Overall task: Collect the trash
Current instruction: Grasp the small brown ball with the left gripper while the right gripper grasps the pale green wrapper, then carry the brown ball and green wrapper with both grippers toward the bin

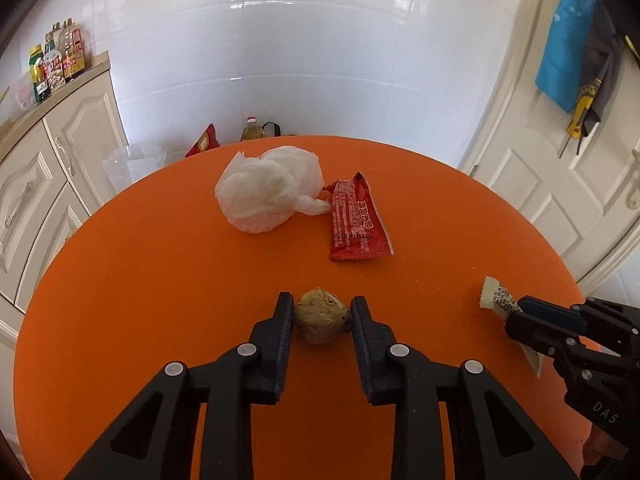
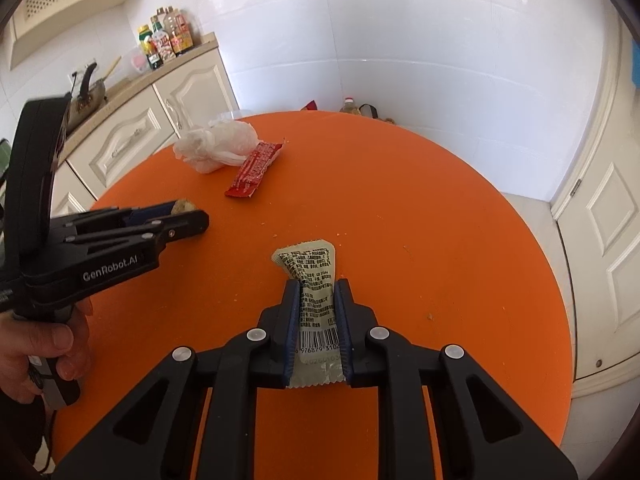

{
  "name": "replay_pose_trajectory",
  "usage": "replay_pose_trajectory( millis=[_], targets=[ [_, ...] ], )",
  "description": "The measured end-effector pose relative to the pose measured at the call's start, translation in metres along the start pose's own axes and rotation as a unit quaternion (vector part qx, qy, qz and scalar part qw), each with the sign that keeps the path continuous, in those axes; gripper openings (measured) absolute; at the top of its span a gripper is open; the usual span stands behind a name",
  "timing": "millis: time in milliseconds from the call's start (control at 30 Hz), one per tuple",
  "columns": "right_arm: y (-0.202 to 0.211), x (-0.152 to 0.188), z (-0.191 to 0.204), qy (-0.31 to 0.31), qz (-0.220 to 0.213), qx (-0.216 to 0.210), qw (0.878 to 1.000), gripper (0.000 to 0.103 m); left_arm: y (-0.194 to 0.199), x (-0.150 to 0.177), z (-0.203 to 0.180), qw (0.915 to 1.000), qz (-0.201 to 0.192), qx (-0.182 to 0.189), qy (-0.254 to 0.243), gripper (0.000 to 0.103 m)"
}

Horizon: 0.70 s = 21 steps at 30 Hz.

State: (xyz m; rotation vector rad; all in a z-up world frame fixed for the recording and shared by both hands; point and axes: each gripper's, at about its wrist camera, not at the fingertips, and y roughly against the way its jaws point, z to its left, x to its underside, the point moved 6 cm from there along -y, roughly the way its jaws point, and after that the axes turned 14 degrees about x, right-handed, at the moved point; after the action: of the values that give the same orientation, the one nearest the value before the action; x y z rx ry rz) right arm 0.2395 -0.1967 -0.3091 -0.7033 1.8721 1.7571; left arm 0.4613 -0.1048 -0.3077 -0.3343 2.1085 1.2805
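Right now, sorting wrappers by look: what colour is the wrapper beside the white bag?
Red with white print, clearest in the left wrist view.

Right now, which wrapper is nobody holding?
The red wrapper, lying flat beside the white plastic bag. The pale green wrapper is pinched in the right gripper.

Bright daylight, glossy wall tiles (image 1: 280, 60) glaring (window reflections), sharp focus, fisheye-bent edges

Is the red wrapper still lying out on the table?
Yes: the red wrapper lies flat on the orange table beside the white bag, ungripped.
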Motion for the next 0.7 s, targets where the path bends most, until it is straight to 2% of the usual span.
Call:
replay_pose_trajectory(
  millis=[100, 333, 533, 700],
  targets=[
    [0.015, 0.004, -0.003, -0.005, -0.008, 0.000, 1.000, 0.017, 0.009, 0.005, -0.001, 0.9999, -0.008, 0.008, 0.006, 0.024],
    [0.057, 0.013, -0.008, -0.014, -0.031, 0.004, 0.999, 0.017, 0.045, 0.018, -0.022, 0.9987, -0.041, 0.028, -0.015, 0.024],
    [0.104, 0.020, -0.024, -0.026, -0.064, 0.017, 0.997, 0.017, 0.068, 0.020, -0.065, 0.9949, -0.067, 0.059, -0.048, 0.024],
    [0.147, 0.029, -0.051, -0.047, -0.094, 0.041, 0.994, 0.017, 0.096, 0.038, -0.111, 0.9891, -0.085, 0.088, -0.082, 0.024]
  ],
)
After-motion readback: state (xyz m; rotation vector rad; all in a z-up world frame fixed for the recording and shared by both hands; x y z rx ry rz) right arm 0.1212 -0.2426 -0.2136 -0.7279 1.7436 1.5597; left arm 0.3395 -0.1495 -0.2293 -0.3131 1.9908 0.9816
